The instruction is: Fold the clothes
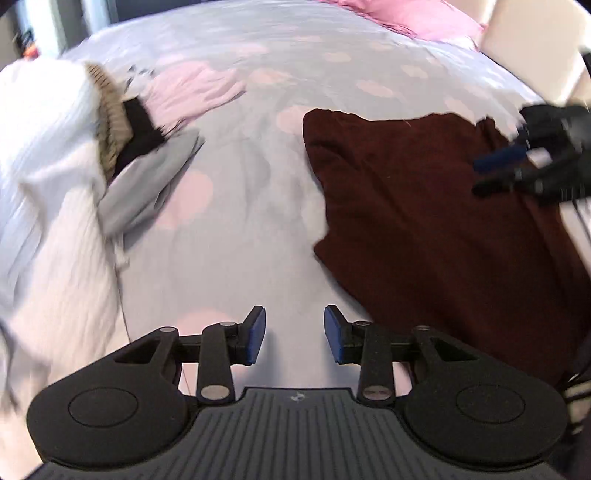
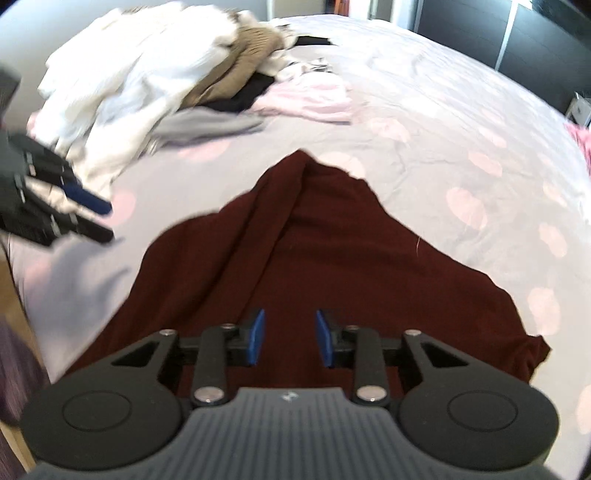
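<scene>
A dark maroon garment (image 1: 424, 221) lies spread on the bed, at the right of the left wrist view and in the middle of the right wrist view (image 2: 314, 258), with a long crease up its centre. My left gripper (image 1: 294, 334) is open over bare sheet, just left of the garment's near edge. It also shows blurred at the left of the right wrist view (image 2: 99, 218). My right gripper (image 2: 289, 338) hovers open above the garment with nothing between its blue pads. In the left wrist view it appears blurred over the garment's far right part (image 1: 484, 177).
A heap of unfolded clothes (image 2: 147, 74) lies at the bed's far left: white knit (image 1: 48, 166), tan, black, grey (image 1: 147, 184) and pale pink (image 2: 314, 96) pieces. The sheet (image 1: 258, 110) is pale with pink spots. A pink pillow (image 1: 417, 18) sits at the head.
</scene>
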The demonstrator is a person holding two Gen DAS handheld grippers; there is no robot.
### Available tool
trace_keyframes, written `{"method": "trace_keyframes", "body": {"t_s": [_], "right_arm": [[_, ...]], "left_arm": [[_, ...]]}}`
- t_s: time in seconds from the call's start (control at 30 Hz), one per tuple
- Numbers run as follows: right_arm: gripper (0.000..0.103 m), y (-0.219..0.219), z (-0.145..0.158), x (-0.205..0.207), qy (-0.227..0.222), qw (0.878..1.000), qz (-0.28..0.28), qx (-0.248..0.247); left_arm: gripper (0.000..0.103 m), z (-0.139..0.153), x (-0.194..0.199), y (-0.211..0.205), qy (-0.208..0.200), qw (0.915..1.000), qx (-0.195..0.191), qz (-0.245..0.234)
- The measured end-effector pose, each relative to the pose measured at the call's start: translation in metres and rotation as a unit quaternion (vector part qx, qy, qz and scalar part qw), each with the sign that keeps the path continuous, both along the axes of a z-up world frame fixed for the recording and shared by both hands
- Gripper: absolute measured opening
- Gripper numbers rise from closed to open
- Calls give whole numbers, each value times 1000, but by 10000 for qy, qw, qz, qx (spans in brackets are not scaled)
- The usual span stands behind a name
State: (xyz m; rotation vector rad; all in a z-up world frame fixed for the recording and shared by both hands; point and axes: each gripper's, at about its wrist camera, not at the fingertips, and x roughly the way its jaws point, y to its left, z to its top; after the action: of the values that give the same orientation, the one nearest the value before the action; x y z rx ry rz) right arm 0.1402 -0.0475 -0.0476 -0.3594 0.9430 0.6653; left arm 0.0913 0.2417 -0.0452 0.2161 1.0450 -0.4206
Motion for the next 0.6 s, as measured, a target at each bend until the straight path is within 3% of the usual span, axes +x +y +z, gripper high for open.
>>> {"method": "trace_keyframes", "body": {"t_s": [0.13,0.3,0.53,0.6], "right_arm": [[34,8,-5,26,121,9998,-9,125],[35,26,-13,55,173,9992,-37,354],[35,47,-18,96,109,9966,-397,715],[41,48,-22,109,207,9943,-545,892]], "left_arm": [[29,-12,7,-15,-368,9979,25,-537],[29,-31,9,-38,-433,9934,149,-1053],[29,-42,18,-57,-722,9888,-125,-1300],[29,-40,18,-58,-758,9874,-163,-1382]]}}
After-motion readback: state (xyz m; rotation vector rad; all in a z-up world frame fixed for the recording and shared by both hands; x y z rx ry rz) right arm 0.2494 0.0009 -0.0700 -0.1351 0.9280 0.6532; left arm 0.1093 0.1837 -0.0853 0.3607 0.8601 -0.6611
